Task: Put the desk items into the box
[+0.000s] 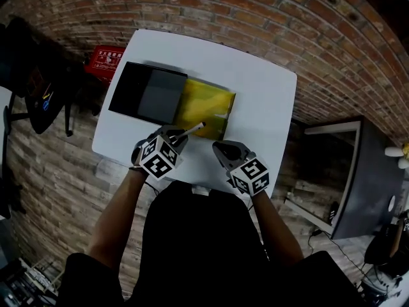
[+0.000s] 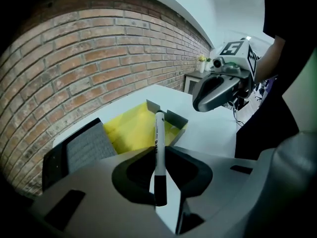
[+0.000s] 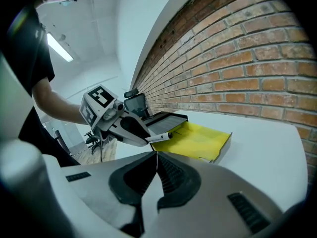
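A white marker (image 1: 192, 130) with a black cap is clamped in my left gripper (image 1: 178, 135), which is shut on it. The marker's tip points toward the near edge of the open yellow box (image 1: 206, 105). In the left gripper view the marker (image 2: 159, 143) stands up between the jaws, with the yellow box (image 2: 132, 128) just beyond it. My right gripper (image 1: 221, 149) hovers to the right of the left one, over the table's front part, shut with nothing in it. In the right gripper view the left gripper (image 3: 130, 130) and its marker (image 3: 160, 138) hang beside the box (image 3: 200, 140).
A black lid (image 1: 148, 93) lies against the box's left side on the white table (image 1: 268, 94). A red case (image 1: 105, 59) sits off the table's far left corner. A brick wall runs behind the table. An office chair (image 3: 136, 102) stands further off.
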{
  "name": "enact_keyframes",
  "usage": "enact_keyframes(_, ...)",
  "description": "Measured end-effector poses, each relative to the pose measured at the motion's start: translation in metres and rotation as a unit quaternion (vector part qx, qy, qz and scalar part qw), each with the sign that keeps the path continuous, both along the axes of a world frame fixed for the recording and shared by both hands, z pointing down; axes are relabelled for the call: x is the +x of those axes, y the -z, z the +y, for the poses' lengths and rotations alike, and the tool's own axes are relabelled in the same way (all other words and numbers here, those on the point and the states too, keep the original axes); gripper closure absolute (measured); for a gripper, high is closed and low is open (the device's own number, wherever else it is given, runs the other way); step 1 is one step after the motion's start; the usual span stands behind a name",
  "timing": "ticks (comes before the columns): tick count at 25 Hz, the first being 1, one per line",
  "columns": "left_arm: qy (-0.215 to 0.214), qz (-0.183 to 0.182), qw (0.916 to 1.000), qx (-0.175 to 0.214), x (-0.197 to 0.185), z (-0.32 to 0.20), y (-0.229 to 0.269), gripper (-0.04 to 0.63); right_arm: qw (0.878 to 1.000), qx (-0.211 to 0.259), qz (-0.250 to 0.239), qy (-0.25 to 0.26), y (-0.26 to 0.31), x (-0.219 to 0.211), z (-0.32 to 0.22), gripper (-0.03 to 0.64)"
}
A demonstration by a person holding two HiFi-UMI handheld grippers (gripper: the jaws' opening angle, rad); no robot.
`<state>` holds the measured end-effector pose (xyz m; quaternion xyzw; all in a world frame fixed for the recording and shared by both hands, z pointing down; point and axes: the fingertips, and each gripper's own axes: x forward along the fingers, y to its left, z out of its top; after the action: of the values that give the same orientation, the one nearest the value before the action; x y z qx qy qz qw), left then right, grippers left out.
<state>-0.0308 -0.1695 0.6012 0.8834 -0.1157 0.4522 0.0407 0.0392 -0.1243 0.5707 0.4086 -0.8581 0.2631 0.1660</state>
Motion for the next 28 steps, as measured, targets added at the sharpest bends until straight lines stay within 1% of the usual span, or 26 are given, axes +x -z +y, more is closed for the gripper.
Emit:
enact_keyframes(2,-0.003,0.001,1.0,0.007,0.006,-0.006,0.003,0.52,1.0,0.001,0.0,-0.004,0.0,0.003,-0.001,0.595)
enact_keyframes(7,-0.006,0.008,0.9999,0.009,0.023,-0.017,0.007,0.52,1.0,0.0,0.0,-0.016,0.001,0.01,-0.001,0.595)
enact_keyframes(11,-0.016,0.008,0.9998,0.012,0.036,-0.024,0.005,0.52,1.0,0.003,0.014,-0.021,0.0,0.013,-0.005,0.595)
enact_keyframes(19,-0.018,0.011,0.9997,-0.011,0.059,-0.038,-0.007,0.52,0.999,0.001,0.019,-0.042,0.0,0.015,-0.02,0.595)
enact_keyframes(24,-0.03,-0.003,0.9994,-0.017,0.067,-0.045,-0.02,0.52,0.998,-0.007,0.027,-0.056,-0.006,0.021,-0.028,0.595)
enact_keyframes(28,-0.029,-0.013,0.9992,-0.025,0.072,-0.052,-0.033,0.52,0.997,-0.015,0.032,-0.065,-0.014,0.024,-0.032,0.595)
